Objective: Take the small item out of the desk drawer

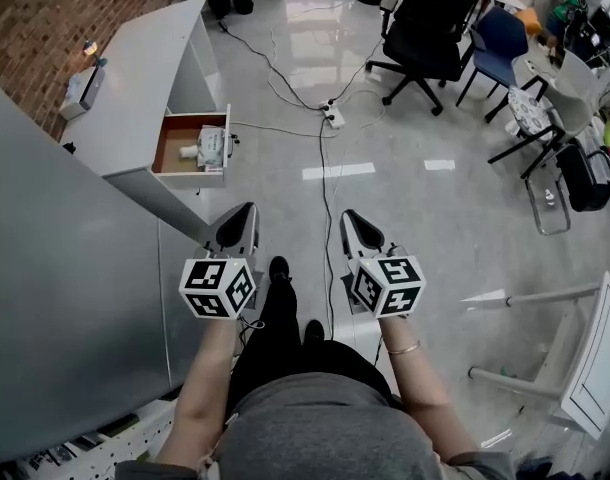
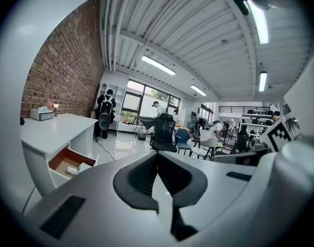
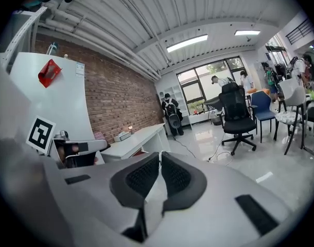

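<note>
Grey left gripper (image 1: 250, 208), right gripper (image 1: 348, 215), closed, empty

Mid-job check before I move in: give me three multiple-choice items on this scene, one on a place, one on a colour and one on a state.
1. In the head view, where does the drawer lie from the left hand-held gripper and the right hand-held gripper?
A) ahead and to the left
B) ahead and to the right
C) straight below them

2. What colour is the drawer's inside?
A) blue
B) brown
C) green

3. In what state is the drawer?
A) pushed shut
B) taken out and lying on the floor
C) pulled open, with things in it

Answers:
1 A: it sits up and left of both jaw tips.
2 B: its bare floor shows brown.
3 C: it juts from the desk and holds a small white item and a packet.
</note>
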Demonstrator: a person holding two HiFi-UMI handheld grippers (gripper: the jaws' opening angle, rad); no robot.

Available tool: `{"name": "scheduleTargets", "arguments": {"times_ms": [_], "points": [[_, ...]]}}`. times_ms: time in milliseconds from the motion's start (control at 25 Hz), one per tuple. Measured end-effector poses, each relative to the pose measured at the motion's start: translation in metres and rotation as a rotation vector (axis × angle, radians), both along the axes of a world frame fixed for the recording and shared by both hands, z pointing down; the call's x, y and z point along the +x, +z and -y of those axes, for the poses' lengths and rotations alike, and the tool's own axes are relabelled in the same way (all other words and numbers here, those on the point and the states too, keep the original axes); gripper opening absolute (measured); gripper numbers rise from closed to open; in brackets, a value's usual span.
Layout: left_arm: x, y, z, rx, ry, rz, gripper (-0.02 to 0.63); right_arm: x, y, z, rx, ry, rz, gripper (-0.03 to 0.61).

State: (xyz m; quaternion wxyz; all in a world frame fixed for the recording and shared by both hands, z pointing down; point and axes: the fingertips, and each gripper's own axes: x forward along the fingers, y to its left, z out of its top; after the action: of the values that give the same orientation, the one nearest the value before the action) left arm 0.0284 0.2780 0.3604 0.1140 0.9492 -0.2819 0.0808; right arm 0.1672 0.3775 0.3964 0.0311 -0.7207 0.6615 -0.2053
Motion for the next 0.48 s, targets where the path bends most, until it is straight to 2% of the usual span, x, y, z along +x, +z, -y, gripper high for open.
{"name": "scheduleTargets", "arguments": {"times_ms": [240, 480], "points": [[0.015, 0.018, 0.044, -0.033, 0.015, 0.015, 0.021, 0.013, 0.016, 0.043, -0.033, 0.004, 0.039, 0.052], [0.043, 0.026, 0.116, -0.042, 0.067, 0.02, 0.021, 0.033, 0.021, 0.124, -0.066, 0.013, 0.054, 0.066]]}}
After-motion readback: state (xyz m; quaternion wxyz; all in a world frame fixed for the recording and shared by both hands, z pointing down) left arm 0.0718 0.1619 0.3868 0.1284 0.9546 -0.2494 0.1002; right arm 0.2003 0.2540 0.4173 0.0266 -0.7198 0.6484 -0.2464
